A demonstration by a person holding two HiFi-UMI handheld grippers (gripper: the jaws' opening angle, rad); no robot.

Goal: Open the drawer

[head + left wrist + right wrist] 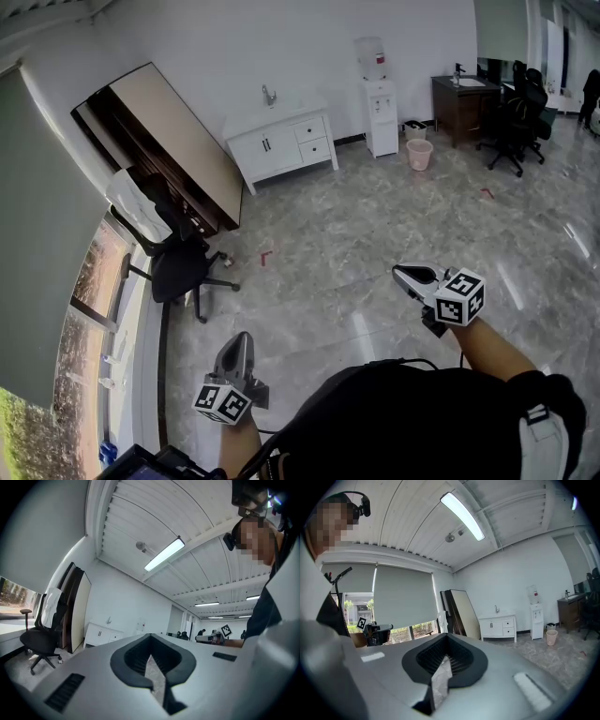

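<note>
A white sink cabinet (281, 141) stands against the far wall, with two drawers (312, 139) on its right side; both look closed. It also shows in the left gripper view (101, 633) and the right gripper view (501, 626), small and far off. My left gripper (239, 339) is shut and holds nothing, low at the left over the floor. My right gripper (398, 274) is shut and empty too, held out at the right. Both point roughly toward the cabinet from several steps away. Each gripper's own view shows its jaws (151, 637) (446, 635) closed together.
A black office chair (183, 267) stands at the left by the window. A large board (169, 141) leans on the wall beside the cabinet. Right of the cabinet are a water dispenser (380, 112), a pink bin (419, 153), a dark desk (464, 103) and more chairs (516, 122).
</note>
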